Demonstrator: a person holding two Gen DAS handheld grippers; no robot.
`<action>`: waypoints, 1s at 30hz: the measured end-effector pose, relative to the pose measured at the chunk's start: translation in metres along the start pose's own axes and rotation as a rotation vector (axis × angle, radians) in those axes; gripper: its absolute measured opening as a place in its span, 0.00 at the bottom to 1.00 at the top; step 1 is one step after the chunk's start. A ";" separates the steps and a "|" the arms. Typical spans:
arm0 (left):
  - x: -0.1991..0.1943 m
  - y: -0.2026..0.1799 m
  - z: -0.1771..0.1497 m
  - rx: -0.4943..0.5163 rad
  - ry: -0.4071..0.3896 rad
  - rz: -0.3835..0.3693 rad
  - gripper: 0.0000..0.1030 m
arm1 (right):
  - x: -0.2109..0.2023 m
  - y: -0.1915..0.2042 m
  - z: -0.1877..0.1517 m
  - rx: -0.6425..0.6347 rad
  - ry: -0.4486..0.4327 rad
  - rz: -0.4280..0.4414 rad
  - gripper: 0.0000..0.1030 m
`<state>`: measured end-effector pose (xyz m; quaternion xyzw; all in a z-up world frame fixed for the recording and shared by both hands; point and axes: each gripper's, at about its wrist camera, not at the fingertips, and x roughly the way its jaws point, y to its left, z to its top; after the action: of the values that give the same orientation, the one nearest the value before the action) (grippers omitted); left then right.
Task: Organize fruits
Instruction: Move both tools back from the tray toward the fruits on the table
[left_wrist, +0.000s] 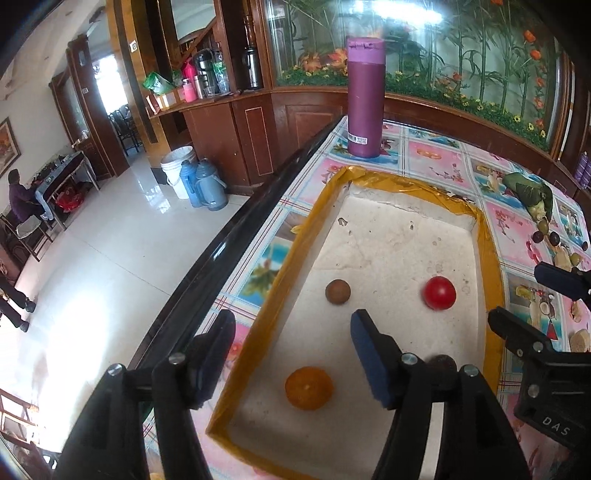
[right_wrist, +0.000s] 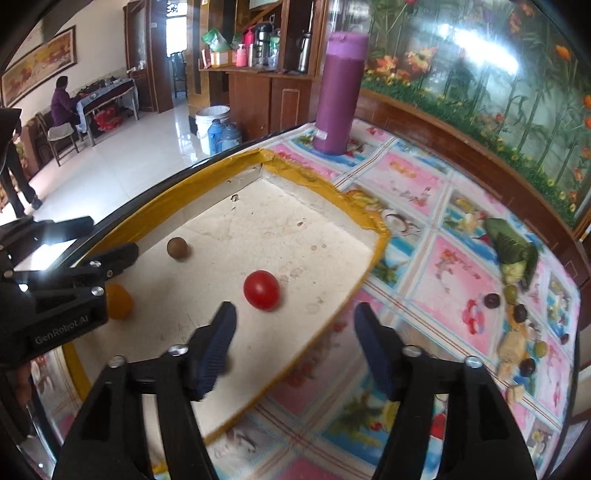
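Note:
A shallow white tray with a yellow taped rim (left_wrist: 491, 258) (right_wrist: 332, 195) lies on the table. In it lie an orange (left_wrist: 308, 387) (right_wrist: 120, 301), a small brown round fruit (left_wrist: 337, 291) (right_wrist: 177, 248) and a red tomato (left_wrist: 439, 292) (right_wrist: 261, 290). A dark fruit (left_wrist: 441, 363) shows partly behind my left finger. My left gripper (left_wrist: 291, 358) is open and empty above the tray's near left part, over the orange. My right gripper (right_wrist: 295, 354) is open and empty above the tray's right rim, near the tomato; it also shows in the left wrist view (left_wrist: 532, 302).
A tall purple bottle (left_wrist: 365, 98) (right_wrist: 340, 92) stands at the table's far edge. A green leaf wrap (right_wrist: 513, 245) and small dark and green fruits (right_wrist: 517, 306) lie on the patterned tablecloth to the right. The table's black edge (left_wrist: 229, 240) runs along the left.

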<state>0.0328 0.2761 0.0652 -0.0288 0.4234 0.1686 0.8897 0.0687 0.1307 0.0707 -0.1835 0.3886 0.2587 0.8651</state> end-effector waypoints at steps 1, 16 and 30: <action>-0.005 0.000 -0.002 -0.005 -0.008 -0.002 0.66 | -0.005 0.000 -0.003 -0.005 -0.005 -0.005 0.69; -0.051 -0.057 -0.040 0.000 -0.008 -0.109 0.74 | -0.073 -0.049 -0.095 0.106 0.039 -0.064 0.70; -0.081 -0.193 -0.091 0.247 0.041 -0.255 0.77 | -0.150 -0.166 -0.224 0.324 0.037 -0.253 0.71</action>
<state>-0.0196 0.0546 0.0515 0.0239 0.4520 0.0007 0.8917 -0.0476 -0.1638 0.0640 -0.0941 0.4146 0.0788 0.9017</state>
